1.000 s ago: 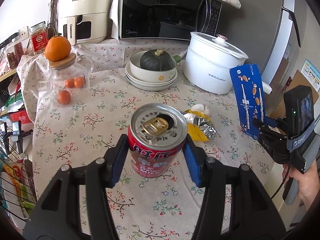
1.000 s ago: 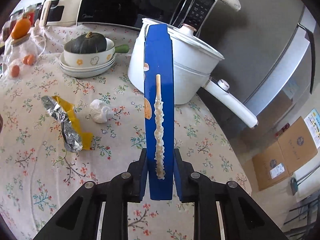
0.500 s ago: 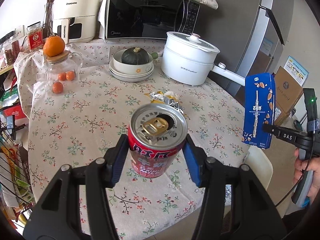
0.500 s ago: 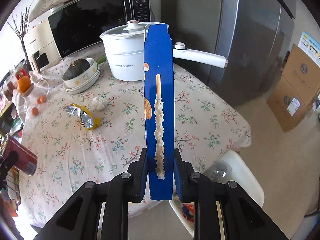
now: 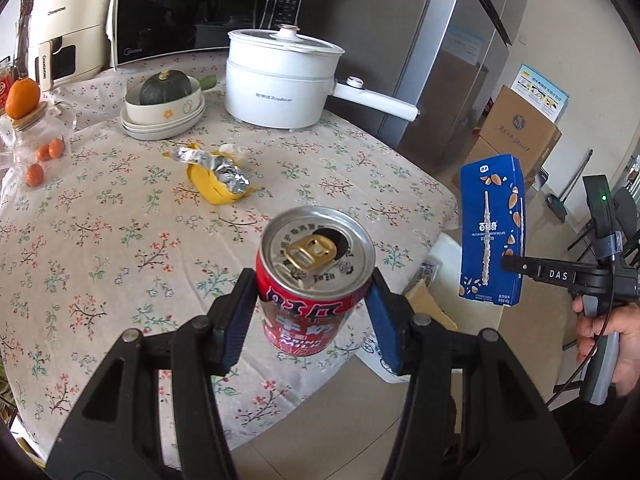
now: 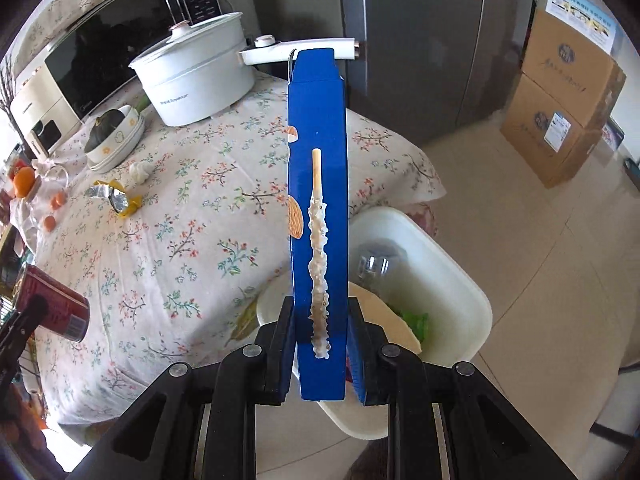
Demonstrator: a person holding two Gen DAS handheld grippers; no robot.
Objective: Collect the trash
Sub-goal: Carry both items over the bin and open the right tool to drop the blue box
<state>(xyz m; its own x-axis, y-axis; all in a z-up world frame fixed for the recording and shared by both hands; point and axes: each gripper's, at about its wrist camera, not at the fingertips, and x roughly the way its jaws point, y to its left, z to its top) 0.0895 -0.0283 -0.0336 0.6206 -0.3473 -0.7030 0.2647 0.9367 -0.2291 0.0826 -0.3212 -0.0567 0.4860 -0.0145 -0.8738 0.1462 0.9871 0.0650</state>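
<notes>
Holding the blue snack box (image 6: 318,184) pinched in your right hand-held gripper (image 6: 320,344) and the red can (image 5: 314,280) clamped in your left hand-held gripper (image 5: 312,312), centre each over the white bin (image 6: 452,268) before letting go.

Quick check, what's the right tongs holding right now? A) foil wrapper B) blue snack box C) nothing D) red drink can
B: the right tongs are clamped on the upright blue snack box, held above the white bin beside the table; the red can is in the left tongs, and the foil wrapper lies on the tablecloth.
</notes>
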